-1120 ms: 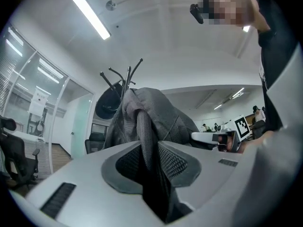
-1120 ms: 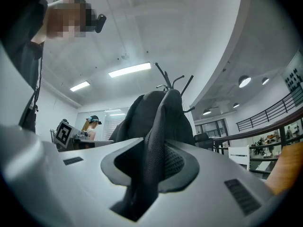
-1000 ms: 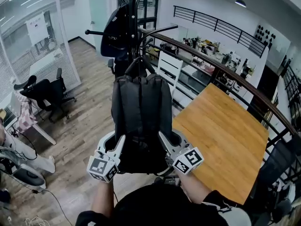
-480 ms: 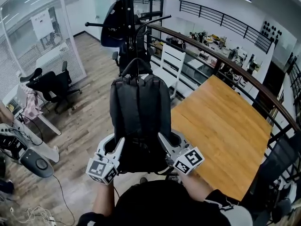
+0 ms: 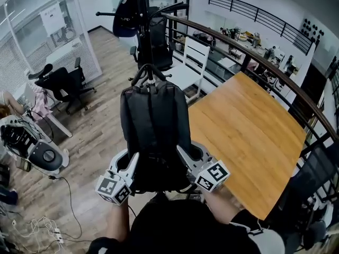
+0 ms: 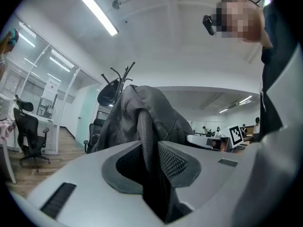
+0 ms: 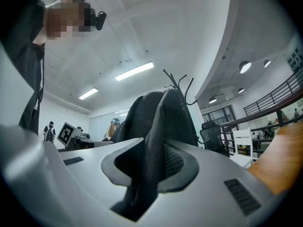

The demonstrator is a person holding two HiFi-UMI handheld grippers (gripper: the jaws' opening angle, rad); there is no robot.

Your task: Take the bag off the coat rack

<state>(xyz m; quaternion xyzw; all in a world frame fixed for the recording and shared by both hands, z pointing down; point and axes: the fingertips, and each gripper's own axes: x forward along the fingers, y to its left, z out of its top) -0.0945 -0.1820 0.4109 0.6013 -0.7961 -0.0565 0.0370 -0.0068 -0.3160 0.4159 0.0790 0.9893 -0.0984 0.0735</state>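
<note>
A black backpack (image 5: 153, 131) hangs upright in the middle of the head view, straps toward me. Its top loop (image 5: 150, 72) lies against the pole of the black coat rack (image 5: 142, 20) behind it; whether it still sits on a hook I cannot tell. My left gripper (image 5: 132, 162) is shut on the backpack's lower left side, and in the left gripper view (image 6: 150, 150) a mesh strap is pinched between the pads. My right gripper (image 5: 183, 155) is shut on the lower right side, with black mesh fabric squeezed between its pads (image 7: 154, 160). A dark item (image 5: 126, 16) hangs on the rack.
A wooden table (image 5: 249, 136) stands to the right, edged by a dark railing (image 5: 265, 70). A white chair (image 5: 193, 62) sits behind the rack and black office chairs (image 5: 63, 83) at the left. A white machine (image 5: 34, 152) and cables (image 5: 42, 229) lie on the floor at the left.
The view has tilted and drawn back: the coat rack now sits higher in the frame and more floor shows at the left. Both grippers keep the same hold on the backpack.
</note>
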